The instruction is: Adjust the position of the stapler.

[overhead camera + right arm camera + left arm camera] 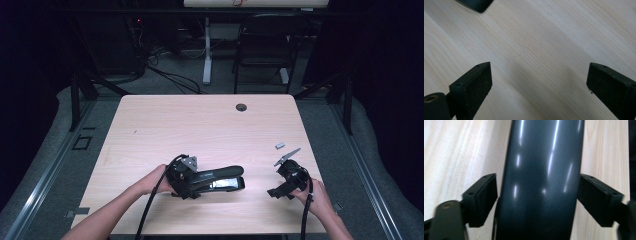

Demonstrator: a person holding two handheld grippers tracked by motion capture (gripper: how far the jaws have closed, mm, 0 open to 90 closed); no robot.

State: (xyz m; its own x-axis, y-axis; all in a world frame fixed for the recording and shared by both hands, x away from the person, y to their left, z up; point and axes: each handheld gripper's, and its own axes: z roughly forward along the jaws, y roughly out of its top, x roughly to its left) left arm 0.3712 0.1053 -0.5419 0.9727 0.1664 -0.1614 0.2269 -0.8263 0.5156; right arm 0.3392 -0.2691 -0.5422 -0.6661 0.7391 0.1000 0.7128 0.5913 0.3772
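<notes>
Your desk (165, 125) carries a large black stapler (222, 178) lying flat at about 6 o'clock, near your edge. Your left tongs (200, 182) stand around its rear end, released: the pads (482, 200) sit just beside the glossy handle (541, 180), not pressing. Your right tongs (279, 192), at 4 o'clock, are spread wide over bare wood. A small grey piece (280, 146) lies at 3 o'clock. I judge the stapler is set down already; the withdrawing remains.
</notes>
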